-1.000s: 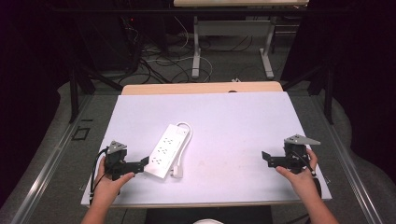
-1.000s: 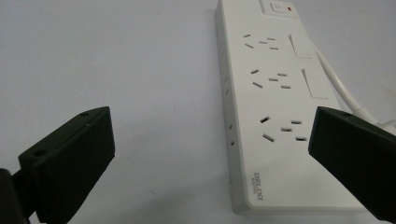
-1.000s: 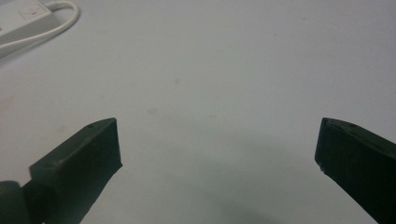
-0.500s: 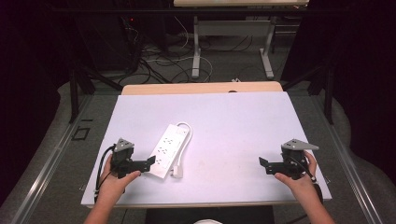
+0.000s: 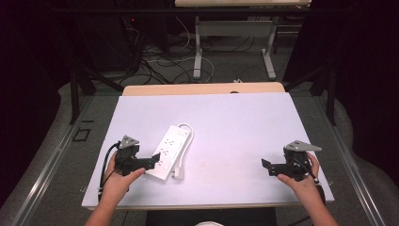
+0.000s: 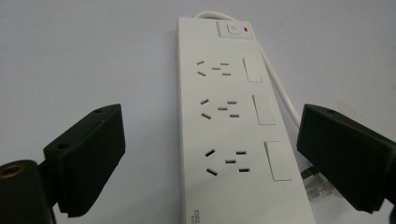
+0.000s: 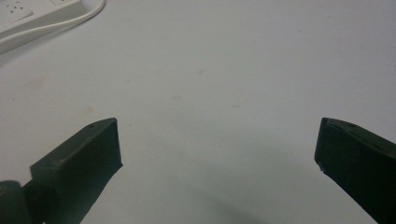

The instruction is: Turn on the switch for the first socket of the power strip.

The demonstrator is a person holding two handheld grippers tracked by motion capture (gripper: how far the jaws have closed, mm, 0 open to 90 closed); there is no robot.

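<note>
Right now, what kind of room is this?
Probably a lab or workshop: a white work table holding a power strip, loose cables on the floor, and handheld grippers, left gripper and right gripper.

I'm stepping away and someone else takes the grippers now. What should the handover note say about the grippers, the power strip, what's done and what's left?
Left gripper: jaws apart and just been closing a little, straddling the near end of the white three-socket power strip; pads not pressing on it.
Right gripper: open, holding nothing, over bare white tabletop at the right side.
Power strip lies flat, left of centre, its white cable looped alongside and the plug by the near end.
Done: left gripper lined up on the strip.
Left: probably close on the strip and lift or move it; nothing is gripped yet.
</note>
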